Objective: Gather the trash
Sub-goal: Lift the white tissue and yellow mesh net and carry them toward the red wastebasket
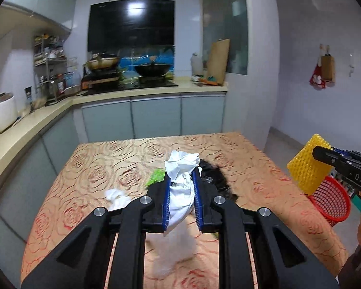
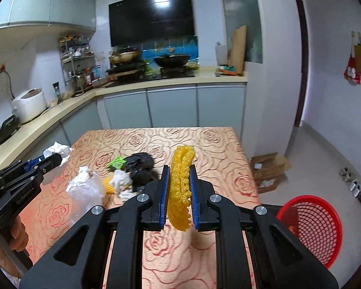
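My left gripper [image 1: 182, 178] is shut on a crumpled white paper [image 1: 183, 168], lifted above the rose-patterned table [image 1: 103, 159]. That same gripper [image 2: 56, 157] shows at the left of the right wrist view, with the white paper [image 2: 57, 150] at its tip. My right gripper [image 2: 179, 175] is shut on a yellow foam net [image 2: 180, 187], held up over the table's near side. In the left wrist view the right gripper [image 1: 316, 154] holds the yellow net [image 1: 307, 166] above a red mesh basket [image 1: 332, 201]. The basket [image 2: 317, 228] stands on the floor right of the table.
On the table lie a clear plastic bag [image 2: 84, 189], white tissue [image 2: 120, 180], a green wrapper [image 2: 116, 162], a black crumpled bag [image 2: 139, 166] and a yellow piece [image 2: 108, 185]. Cardboard boxes [image 2: 267, 171] sit on the floor beyond the table. Kitchen counter [image 2: 60, 110] runs along the left.
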Demonstrator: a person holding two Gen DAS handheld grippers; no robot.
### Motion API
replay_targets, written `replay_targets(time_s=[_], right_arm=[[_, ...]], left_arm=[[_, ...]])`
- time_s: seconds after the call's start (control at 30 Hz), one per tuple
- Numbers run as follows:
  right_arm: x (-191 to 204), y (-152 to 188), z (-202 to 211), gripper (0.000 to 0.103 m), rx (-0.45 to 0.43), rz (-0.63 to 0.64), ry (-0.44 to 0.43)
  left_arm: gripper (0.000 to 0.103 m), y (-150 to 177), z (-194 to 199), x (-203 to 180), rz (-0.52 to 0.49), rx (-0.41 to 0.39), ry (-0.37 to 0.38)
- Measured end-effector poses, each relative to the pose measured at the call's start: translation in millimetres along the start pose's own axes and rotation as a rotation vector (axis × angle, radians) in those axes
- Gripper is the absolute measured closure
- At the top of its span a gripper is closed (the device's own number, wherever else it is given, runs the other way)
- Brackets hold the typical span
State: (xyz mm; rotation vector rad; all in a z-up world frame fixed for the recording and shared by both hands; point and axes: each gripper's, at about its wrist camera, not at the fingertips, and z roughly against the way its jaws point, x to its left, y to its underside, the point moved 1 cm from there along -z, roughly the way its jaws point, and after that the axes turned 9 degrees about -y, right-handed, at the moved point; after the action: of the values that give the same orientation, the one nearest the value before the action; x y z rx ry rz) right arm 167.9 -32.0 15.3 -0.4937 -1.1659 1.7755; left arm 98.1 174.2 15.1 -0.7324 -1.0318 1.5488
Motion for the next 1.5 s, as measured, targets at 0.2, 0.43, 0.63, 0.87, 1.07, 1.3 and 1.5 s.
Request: replay_targets(time_s=[0.2, 0.43, 0.63, 0.87, 1.07, 1.3, 1.5], right_arm=[[-22.7, 0.8, 12.0, 0.087, -0.017, -0.026, 0.055], [-48.2, 4.4, 24.7, 0.087, -0.033, -0.057, 0.117], [-74.1, 9.3, 36.3, 0.087, -0.042, -0.088, 0.176], [-104.7, 20.3, 51.8, 0.087, -0.045, -0.130, 0.246], [-132.8, 33.1, 65.8, 0.087, -0.044, -0.177, 0.315], [-160.7, 49.8, 79.7, 0.087, -0.029, -0.229, 0.383], [-186.2, 65.3, 85.2, 0.087, -0.006, -0.284, 0.422]], left_arm=[[0.088, -8.0, -0.7, -33.7, -0.038, -0.020, 0.063], [0.088, -13.3, -2.1, -69.4, -0.079, -0.035, 0.134], [0.088, -17.7, -4.2, -100.1, -0.111, -0.041, 0.198], [0.087, -17.6, -11.1, -143.6, -0.145, -0.030, 0.281], [0.087, -14.7, -16.9, -186.7, -0.174, -0.007, 0.374], [0.087, -9.7, -26.8, -235.6, -0.204, 0.042, 0.508], [0.087, 0.5, -40.2, -275.3, -0.235, 0.106, 0.599]])
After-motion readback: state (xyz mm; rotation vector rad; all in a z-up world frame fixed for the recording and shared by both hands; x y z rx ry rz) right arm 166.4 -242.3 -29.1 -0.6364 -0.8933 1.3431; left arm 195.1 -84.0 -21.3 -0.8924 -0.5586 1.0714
